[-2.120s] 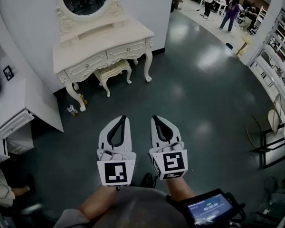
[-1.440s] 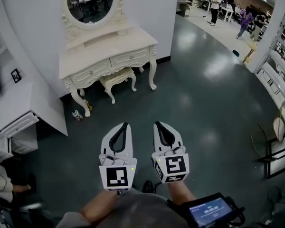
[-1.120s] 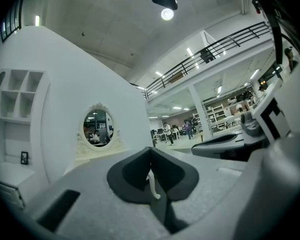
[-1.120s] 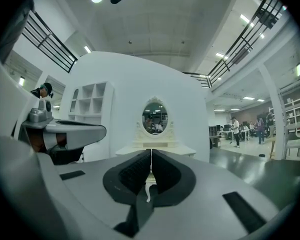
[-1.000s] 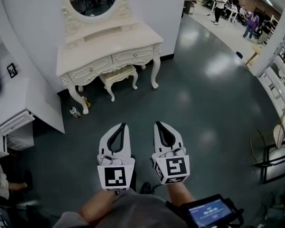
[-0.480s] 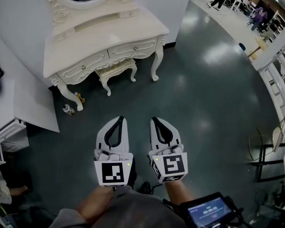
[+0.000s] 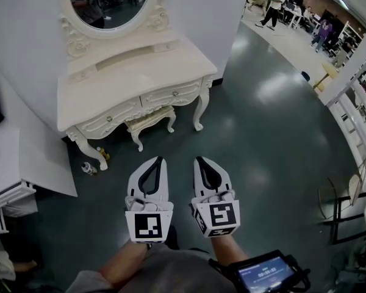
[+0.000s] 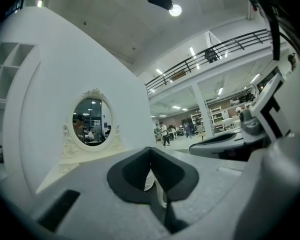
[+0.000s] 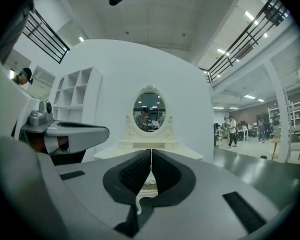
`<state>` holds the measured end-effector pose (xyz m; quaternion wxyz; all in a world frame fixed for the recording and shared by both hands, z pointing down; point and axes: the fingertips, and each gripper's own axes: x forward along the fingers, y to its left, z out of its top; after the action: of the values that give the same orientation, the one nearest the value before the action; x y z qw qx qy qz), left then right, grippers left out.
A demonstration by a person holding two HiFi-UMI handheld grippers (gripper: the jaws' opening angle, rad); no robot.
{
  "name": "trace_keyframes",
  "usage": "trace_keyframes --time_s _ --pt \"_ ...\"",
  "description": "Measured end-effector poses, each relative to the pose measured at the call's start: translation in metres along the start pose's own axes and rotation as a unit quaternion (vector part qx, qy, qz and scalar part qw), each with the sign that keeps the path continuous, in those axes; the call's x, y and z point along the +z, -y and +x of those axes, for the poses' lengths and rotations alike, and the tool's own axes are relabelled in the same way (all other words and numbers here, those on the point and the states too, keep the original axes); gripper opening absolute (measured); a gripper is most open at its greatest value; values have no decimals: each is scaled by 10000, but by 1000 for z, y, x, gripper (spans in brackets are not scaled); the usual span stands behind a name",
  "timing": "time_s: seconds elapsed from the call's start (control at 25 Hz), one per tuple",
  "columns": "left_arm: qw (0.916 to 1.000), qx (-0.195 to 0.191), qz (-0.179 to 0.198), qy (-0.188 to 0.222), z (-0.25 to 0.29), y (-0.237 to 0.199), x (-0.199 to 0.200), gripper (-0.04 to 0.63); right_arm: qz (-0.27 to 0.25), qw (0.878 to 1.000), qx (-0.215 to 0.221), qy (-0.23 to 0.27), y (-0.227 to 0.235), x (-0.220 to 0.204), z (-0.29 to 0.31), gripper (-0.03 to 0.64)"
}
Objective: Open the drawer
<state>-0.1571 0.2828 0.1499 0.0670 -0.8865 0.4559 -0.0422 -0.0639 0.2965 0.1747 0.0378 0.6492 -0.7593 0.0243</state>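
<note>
The left gripper (image 7: pixel 158 159) and the right gripper (image 7: pixel 199 159) are held side by side above the floor (image 7: pixel 262 139), both pointing toward the table (image 7: pixel 128 78). Each has its jaws closed tip to tip, with nothing between them. The drawers (image 7: pixel 173 94) sit shut in the table's front, above the stool (image 7: pixel 149 119), well apart from both grippers.

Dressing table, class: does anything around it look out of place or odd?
Yes. Two small objects lie on the floor by the dressing table's leftmost leg. They are too small to identify. Nothing else stands out.
</note>
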Motion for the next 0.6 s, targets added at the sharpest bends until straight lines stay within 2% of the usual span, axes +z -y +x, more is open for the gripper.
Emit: trace_keyframes --time_s 0.24,0.6 --pt "9998 -102 -18 185 23 -11 8 14 -119 9998 -109 121 7 16 22 14" --pt "9997 -224 -108 -12 67 -4 -11 15 -141 9997 -212 -13 38 5 50 14"
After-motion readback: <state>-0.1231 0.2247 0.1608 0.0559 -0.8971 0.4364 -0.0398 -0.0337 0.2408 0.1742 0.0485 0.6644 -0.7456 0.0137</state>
